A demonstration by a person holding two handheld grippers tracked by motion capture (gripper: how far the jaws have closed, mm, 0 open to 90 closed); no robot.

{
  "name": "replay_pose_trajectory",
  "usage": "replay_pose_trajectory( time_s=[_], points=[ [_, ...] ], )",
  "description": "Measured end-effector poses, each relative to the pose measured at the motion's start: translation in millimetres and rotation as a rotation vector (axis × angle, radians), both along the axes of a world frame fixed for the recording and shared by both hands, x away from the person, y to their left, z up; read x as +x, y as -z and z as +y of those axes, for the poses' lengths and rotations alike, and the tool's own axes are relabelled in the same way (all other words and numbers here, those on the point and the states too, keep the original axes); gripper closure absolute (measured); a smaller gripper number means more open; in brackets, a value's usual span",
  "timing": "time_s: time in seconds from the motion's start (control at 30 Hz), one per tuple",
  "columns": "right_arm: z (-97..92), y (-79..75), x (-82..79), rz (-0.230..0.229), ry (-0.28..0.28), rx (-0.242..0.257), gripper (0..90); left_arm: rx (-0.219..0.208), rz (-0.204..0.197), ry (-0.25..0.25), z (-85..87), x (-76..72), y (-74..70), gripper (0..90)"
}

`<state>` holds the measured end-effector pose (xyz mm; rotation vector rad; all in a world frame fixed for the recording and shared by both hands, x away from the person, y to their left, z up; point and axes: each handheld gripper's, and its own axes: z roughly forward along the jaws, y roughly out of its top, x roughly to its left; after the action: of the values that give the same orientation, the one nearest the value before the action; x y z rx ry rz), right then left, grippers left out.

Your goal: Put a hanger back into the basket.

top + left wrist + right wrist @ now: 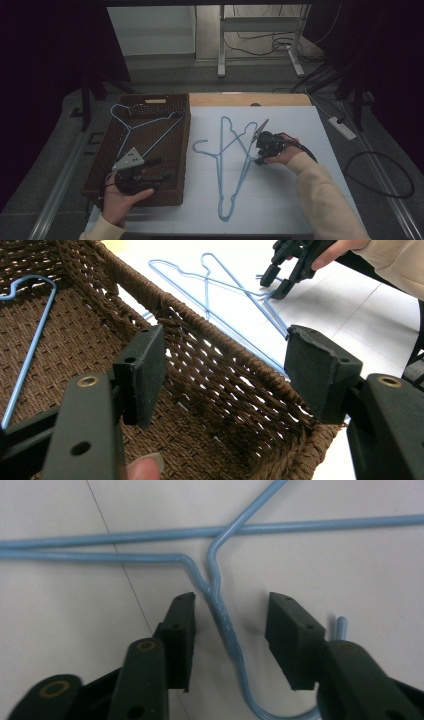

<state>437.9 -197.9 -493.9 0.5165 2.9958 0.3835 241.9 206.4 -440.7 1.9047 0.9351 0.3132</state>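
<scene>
Right gripper (231, 630) is sitting over the twisted neck (220, 615) of a blue wire hanger (235, 165) on the white table (300, 200). Jaws are standing about half open with the neck running between them, nearer the left pad; neither pad is pressing on the wire yet, so nothing is held. That hanger is lying crossed with a second blue hanger (212, 150); their wires are overlapping just beyond the neck.

Risks, as I'm judging them:
- Neck is sitting off-centre, so a close could be nudging the wire sideways and letting it slip or rotate out.
- The crossed wires could be snagging on a lift, dragging the second hanger along.
- Thin round wire flat on the table: pads closing too high could be skating over it.

Right hand (285, 152) is coming in from the right in the high view, forearm angled across the table, gripper pointing left and down at the neck.

Left gripper (225, 375) is hovering wide open and empty over the near corner of the brown wicker basket (100, 170), with a third blue hanger (145, 127) lying inside.
</scene>
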Motion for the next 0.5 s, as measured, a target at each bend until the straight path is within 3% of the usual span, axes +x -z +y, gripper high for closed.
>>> replay_pose_trajectory(
  time_s=[0.2,0.3,0.4,0.5],
  points=[
    [4.5,-0.9,3.8,0.025,-0.025,-0.025,65.2,0.001,0.002,0.001,-0.9,0.2,0.5,34.1],
    [10.8,-2.0,2.3,0.027,-0.063,-0.064,76.8,0.001,0.000,0.002,-0.9,-0.2,0.1,34.1],
    [17.9,-2.3,-3.2,0.012,-0.111,-0.108,83.1,0.001,0.000,0.004,-1.2,-0.3,0.1,34.1],
    [19.9,-2.5,-6.7,-0.002,-0.115,-0.123,86.3,0.001,-0.001,0.005,-1.7,-0.6,-0.1,34.2]
  ],
)
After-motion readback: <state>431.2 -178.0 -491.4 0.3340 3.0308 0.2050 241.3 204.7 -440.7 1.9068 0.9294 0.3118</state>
